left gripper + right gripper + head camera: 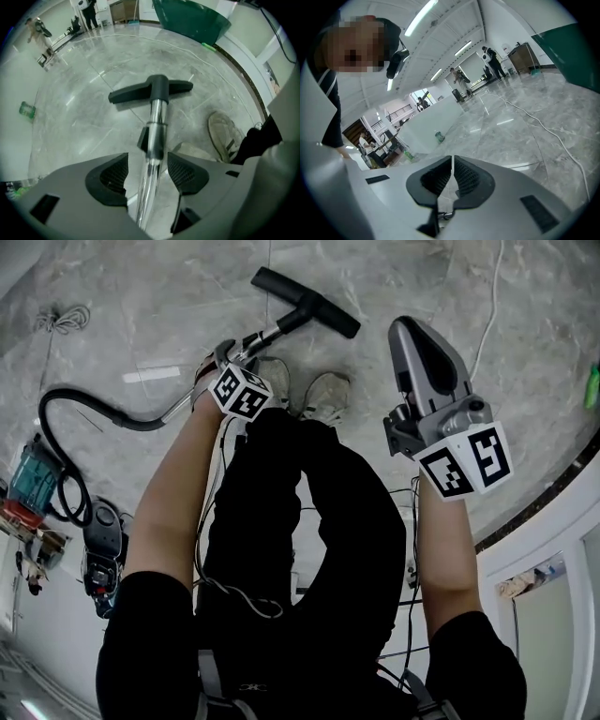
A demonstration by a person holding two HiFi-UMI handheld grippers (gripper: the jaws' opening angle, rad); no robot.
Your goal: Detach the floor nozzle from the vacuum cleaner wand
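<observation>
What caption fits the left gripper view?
Left gripper, jaws open, straddles the metal wand that ends in the black floor nozzle.

A glossy grey marble-patterned floor [122, 315] is seen throughout, crossed by a white cable [491, 306]. Long strip lights [423, 18] are mounted on a white ceiling. A dark green panel [192, 21], possibly a partition, is set at the floor's edge.

The floor nozzle [305, 302] lies on the floor [141, 296], in front of the person's two shoes [323, 397]. The wand [157, 126] runs back from it, just left of the shoes. It passes between the jaws of the left gripper [147, 174], with a gap on each side. The hose [84, 401] bends away to the left. The right gripper [417, 338] is off to the right, well apart from the wand, with its jaws together.
</observation>
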